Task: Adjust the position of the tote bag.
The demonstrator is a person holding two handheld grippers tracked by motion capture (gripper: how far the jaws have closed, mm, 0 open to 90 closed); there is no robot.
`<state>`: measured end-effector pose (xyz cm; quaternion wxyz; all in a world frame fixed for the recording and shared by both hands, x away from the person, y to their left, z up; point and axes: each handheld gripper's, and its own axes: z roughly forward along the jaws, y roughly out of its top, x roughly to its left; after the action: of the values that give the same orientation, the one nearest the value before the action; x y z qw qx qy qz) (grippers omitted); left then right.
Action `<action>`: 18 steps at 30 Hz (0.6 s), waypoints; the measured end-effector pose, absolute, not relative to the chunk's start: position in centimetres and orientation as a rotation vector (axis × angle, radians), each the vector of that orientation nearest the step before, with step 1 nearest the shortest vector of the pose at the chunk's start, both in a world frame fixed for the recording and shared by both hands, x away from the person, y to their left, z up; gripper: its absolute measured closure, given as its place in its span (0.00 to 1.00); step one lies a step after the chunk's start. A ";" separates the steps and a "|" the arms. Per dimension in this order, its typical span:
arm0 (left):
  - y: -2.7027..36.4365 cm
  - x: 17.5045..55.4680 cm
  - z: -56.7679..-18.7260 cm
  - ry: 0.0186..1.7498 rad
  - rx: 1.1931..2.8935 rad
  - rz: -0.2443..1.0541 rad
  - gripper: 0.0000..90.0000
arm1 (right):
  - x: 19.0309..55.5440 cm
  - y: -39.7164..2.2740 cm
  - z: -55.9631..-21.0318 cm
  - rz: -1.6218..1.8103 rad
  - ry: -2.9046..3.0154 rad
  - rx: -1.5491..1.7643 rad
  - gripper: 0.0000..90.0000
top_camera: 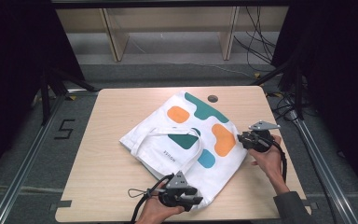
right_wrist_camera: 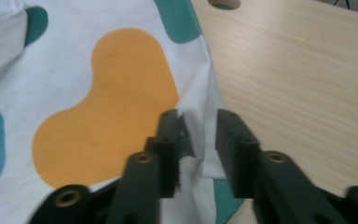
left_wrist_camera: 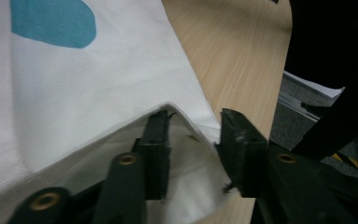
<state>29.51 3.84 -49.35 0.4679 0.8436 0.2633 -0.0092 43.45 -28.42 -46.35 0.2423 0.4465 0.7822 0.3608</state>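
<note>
This looks like a lab or recording studio set up for filming handwork. A small light wooden table (top_camera: pixel 121 196) stands alone on grey carpet (top_camera: pixel 37 154), fenced by metal rails (top_camera: pixel 25 172) on both sides. Black curtains (top_camera: pixel 9 56) close off the left and right. Loose cables (top_camera: pixel 256 42) trail across the floor behind, near plain wooden frames (top_camera: pixel 114 37). A number is marked on the floor (top_camera: pixel 64 129).

You had even overhead light on the counter (top_camera: pixel 121 196), with the surroundings falling off into near black at both sides. Shadows were soft and short. The white bag (top_camera: pixel 168 128) was bright but kept its weave, without glare. In both gripper views the black jaws nearest the lens were soft and slightly blurred, the cloth just beyond them sharper.
</note>
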 end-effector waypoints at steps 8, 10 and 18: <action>6.1 29.0 -47.6 0.676 2.061 0.038 0.41 | 39.6 -25.9 -44.2 1.073 2.217 1.168 0.50; 7.6 29.4 -47.1 0.689 2.079 0.126 0.40 | 38.8 -24.9 -43.9 1.084 2.261 1.146 0.47; 12.0 30.3 -46.7 0.777 2.091 0.328 0.36 | 35.9 -20.8 -44.2 1.126 2.431 0.973 0.41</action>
<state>30.34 11.99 -46.71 0.4291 0.8376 0.3114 0.1315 35.86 -20.78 -44.24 0.1453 0.3378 0.8439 0.3907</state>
